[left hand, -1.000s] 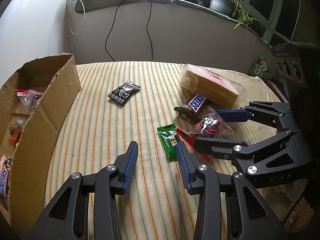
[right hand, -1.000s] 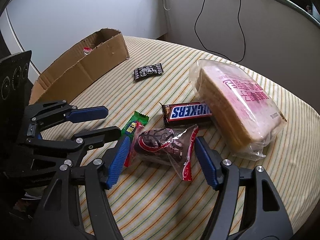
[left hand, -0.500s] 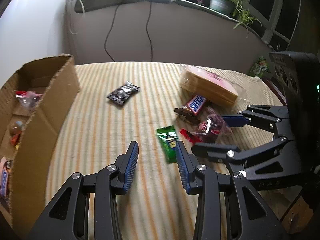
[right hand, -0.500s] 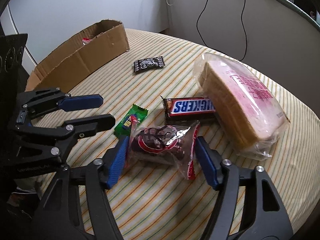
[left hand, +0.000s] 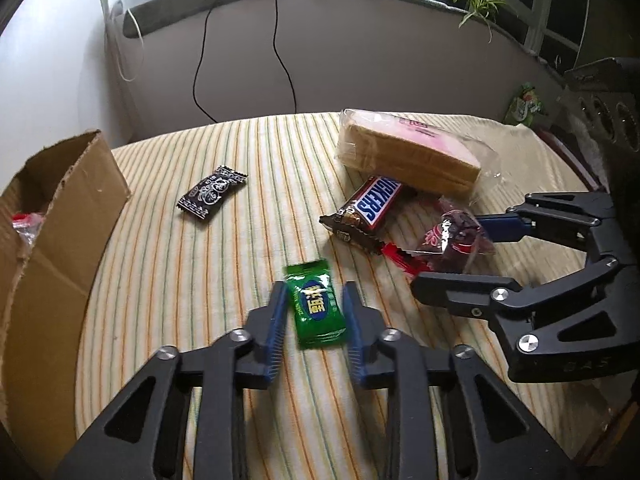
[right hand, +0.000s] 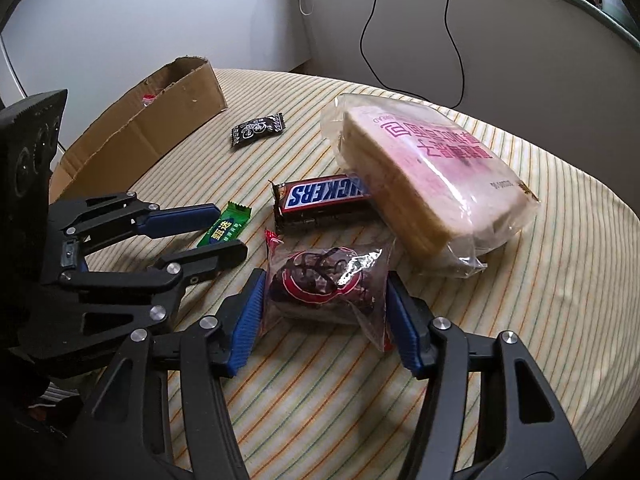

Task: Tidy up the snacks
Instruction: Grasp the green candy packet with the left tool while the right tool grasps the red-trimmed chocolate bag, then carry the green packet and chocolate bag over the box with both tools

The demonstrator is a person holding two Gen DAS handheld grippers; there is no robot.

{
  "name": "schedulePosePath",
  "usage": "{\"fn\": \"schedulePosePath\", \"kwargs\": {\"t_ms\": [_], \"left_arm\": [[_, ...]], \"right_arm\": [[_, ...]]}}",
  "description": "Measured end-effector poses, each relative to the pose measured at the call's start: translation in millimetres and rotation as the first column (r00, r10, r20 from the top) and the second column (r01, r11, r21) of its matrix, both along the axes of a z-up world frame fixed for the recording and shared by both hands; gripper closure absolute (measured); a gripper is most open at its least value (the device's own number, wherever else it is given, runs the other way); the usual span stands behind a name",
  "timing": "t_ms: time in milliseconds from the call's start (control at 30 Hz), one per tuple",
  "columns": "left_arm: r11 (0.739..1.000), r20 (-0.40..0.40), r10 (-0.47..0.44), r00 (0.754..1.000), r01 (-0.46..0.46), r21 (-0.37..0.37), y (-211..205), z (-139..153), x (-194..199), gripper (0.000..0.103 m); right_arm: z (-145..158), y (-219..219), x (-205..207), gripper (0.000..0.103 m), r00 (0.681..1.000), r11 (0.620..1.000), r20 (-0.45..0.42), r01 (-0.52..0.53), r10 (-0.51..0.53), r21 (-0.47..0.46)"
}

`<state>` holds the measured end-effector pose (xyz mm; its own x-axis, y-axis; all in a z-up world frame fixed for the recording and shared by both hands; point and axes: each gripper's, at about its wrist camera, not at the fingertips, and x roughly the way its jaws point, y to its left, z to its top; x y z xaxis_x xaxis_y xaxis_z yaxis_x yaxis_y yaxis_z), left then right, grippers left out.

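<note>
Left wrist view: the left gripper [left hand: 314, 306] has its jaws closing around one green candy packet [left hand: 317, 306], which lies between the blue pads; a thin gap shows on each side, so they do not yet press it. Ahead and to the left lies one black candy [left hand: 212, 195]. Ahead and to the right lie one Snickers bar [left hand: 370, 210], one bagged loaf of sliced bread [left hand: 404, 156] beyond it, and one red-wrapped cake [left hand: 450, 240] that sits between the fingers of the right gripper [left hand: 460, 254]. One cardboard box [left hand: 60, 240] stands far to the left, with a red wrapper inside. All rest on a striped cloth [left hand: 180, 280] over a round table. Behind it run a grey ledge with two black cables and one potted plant.

Right wrist view: the right gripper [right hand: 324, 308] is closing on the red-wrapped cake [right hand: 326, 284]; its pads touch the wrapper's edges, though whether they press is unclear. Just ahead lies the Snickers bar [right hand: 324, 196], and ahead right the bread [right hand: 428, 176]. To the left, the left gripper [right hand: 208, 232] straddles the green packet [right hand: 226, 226]. Farther ahead left are the black candy [right hand: 258, 130] and the box [right hand: 152, 124], before a white wall.
</note>
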<state>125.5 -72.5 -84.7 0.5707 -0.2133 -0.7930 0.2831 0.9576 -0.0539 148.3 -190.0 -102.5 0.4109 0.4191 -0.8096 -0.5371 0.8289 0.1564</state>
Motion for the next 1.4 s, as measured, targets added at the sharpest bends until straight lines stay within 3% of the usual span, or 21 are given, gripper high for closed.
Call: {"fn": "schedulePosePath", "kwargs": {"t_ms": [433,733,1400], "left_arm": [[1.000,0.021,0.007,1.000,-0.007,-0.009,6,5,-10,0.084],[0.999,0.086,0.033,0.996,-0.030,-0.034,26,30,-24,0.084],[0.974,0.199,0.224,0.954,-0.213,-0.072,127,74,-48,0.084]], "right_arm": [[5,-1,-6,0.045,1.000,1.000,0.012,-0.002,0.002,0.006],[21,8,-16,0.045,0.999,1.000,0.049,-0.017,0.017,0.007],[73,86,-10,0.045,0.982,0.993,0.150,-0.119,0.115,0.018]]}}
